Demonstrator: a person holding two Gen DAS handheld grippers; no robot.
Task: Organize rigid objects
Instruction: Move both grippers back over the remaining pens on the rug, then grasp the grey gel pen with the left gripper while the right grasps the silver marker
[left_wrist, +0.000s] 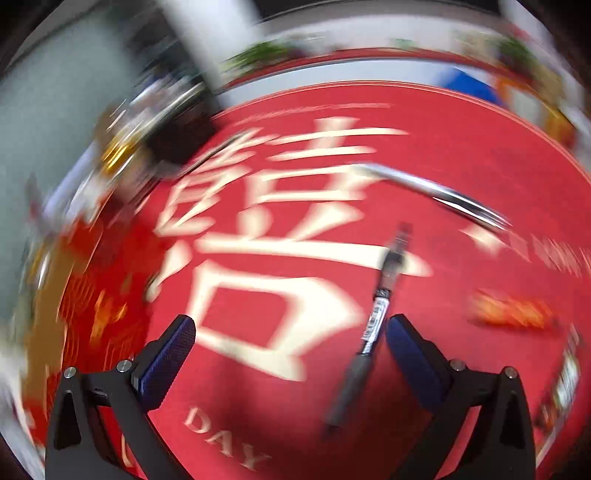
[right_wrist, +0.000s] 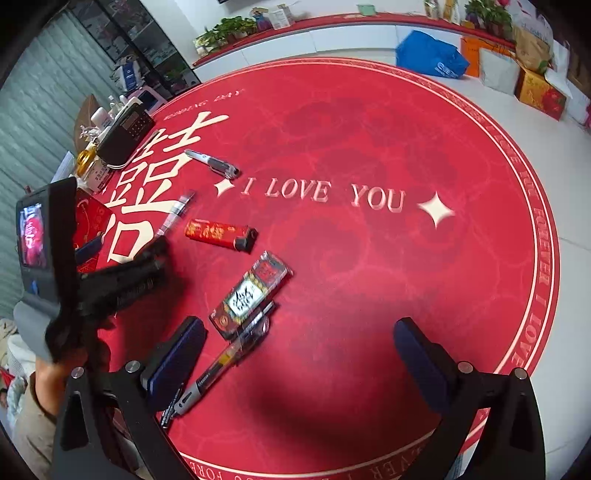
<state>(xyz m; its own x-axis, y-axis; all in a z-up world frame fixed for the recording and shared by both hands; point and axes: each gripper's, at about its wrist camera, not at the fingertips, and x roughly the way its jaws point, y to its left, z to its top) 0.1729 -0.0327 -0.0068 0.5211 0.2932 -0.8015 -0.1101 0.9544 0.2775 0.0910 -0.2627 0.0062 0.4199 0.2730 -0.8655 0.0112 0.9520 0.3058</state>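
Risk: L claw (left_wrist: 288, 354) view badly motion-blurred, gel pen (left_wrist: 373, 325) sits off-centre by its right pad; closing now could flick it across red mat (right_wrist: 369, 122). L claw wide open, empty, low over pen, tilted down. R claw (right_wrist: 299, 350) open, empty, hovering beside second pen (right_wrist: 229, 354), lighter (right_wrist: 218, 232), small box (right_wrist: 251, 291).
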